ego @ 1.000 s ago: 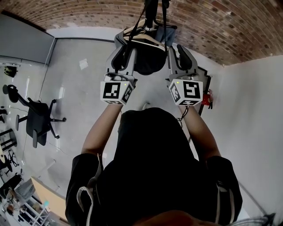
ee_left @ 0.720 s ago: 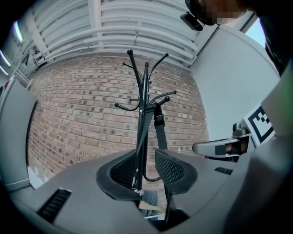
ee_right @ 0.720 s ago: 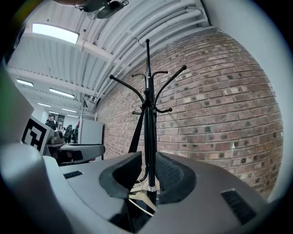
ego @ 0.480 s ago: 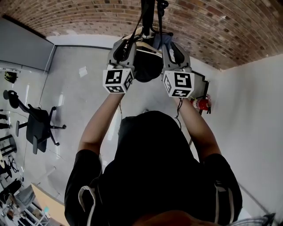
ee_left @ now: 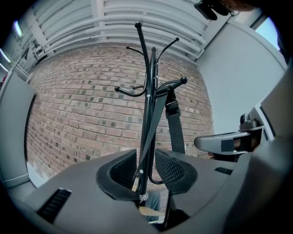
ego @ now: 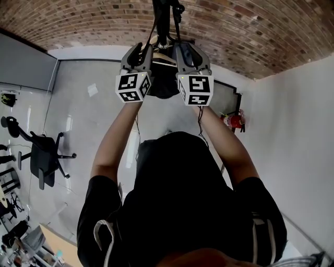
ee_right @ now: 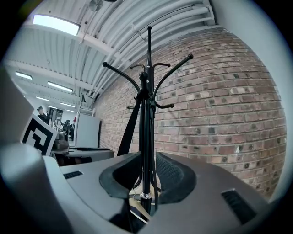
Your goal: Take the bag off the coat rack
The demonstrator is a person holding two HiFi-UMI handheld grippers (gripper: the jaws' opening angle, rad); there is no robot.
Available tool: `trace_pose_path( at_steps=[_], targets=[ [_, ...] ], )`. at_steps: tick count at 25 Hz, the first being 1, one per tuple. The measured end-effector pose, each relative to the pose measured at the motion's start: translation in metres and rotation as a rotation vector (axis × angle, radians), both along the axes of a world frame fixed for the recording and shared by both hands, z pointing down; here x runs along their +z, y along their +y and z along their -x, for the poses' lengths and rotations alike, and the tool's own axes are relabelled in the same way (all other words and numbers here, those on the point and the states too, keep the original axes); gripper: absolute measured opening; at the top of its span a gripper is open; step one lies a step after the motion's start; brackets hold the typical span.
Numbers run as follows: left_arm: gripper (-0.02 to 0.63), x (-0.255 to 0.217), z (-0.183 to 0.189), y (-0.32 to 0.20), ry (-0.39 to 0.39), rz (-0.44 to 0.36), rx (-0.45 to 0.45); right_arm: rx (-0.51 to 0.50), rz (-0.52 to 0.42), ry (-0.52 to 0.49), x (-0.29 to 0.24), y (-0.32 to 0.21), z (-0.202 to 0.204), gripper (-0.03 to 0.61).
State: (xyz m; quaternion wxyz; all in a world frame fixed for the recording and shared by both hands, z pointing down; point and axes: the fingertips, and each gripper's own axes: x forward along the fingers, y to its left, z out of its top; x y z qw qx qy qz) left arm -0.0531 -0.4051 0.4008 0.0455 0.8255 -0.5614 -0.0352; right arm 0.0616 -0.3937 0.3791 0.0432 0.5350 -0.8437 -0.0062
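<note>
A black bag (ego: 163,86) hangs on the black coat rack (ego: 163,15) in front of a brick wall. I hold both grippers raised, one on each side of the bag. My left gripper (ego: 136,52) has its jaws nearly together around a thin bag strap (ee_left: 147,137). A wide strap (ee_left: 175,123) still hangs over a rack hook (ee_left: 183,81). My right gripper (ego: 187,52) is likewise closed around thin straps beside the rack pole (ee_right: 147,137), with a wide strap (ee_right: 129,128) behind its left jaw. The bag's body is hidden in both gripper views.
The brick wall (ego: 261,31) stands right behind the rack. A red fire extinguisher (ego: 230,121) sits by the white wall on the right. A black office chair (ego: 44,151) stands on the grey floor to the left, and a grey panel (ego: 26,68) lies beyond it.
Both grippers have risen and drawn closer together at the top of the bag, near the rack pole. The bag sits tighter between them.
</note>
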Motion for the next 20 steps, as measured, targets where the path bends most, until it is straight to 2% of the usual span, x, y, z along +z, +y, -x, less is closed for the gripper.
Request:
trace_pose_path(
  at_steps=[4, 12, 17, 20],
  targets=[
    [0.120, 0.004, 0.000, -0.012, -0.012, 0.014, 0.006, -0.005, 0.044, -0.042, 0.009, -0.008, 0.000, 0.097],
    [0.120, 0.008, -0.008, -0.022, -0.047, 0.022, 0.028, 0.004, 0.031, 0.016, 0.014, -0.023, 0.003, 0.097],
    [0.119, 0.011, -0.011, -0.038, -0.051, 0.041, -0.003, 0.007, 0.040, 0.044, 0.017, -0.034, 0.006, 0.097],
    [0.120, 0.010, -0.020, -0.044, -0.080, 0.038, 0.009, 0.006, 0.052, 0.047, 0.022, -0.039, 0.008, 0.097]
  ],
)
